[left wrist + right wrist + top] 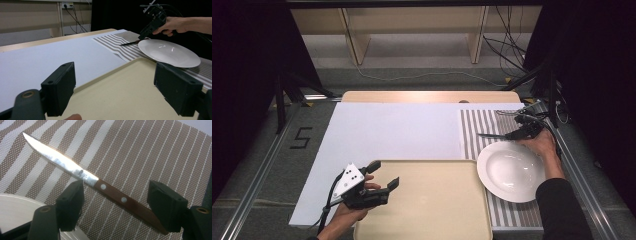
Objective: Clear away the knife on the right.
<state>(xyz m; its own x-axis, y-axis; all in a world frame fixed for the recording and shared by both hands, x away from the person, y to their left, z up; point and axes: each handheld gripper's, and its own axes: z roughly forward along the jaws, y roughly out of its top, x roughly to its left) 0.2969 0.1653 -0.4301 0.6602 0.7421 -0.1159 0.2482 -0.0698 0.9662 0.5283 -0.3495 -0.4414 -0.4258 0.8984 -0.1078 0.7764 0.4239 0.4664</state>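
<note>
Right tool agape astride knife beside empty plate; tray bare

Beyond the far edge of the light wooden table, ahead of both grippers: grey carpeted floor. A pale wooden shelf unit stands on it, two upright legs showing. Thin black cables trail over the floor, ahead and right of the right gripper; a white cable runs across the carpet. Black curtains hang on both sides. A black marking shaped like a 5 on the floor, ahead and left of the left gripper. Soft glare on the far table strip.
</note>
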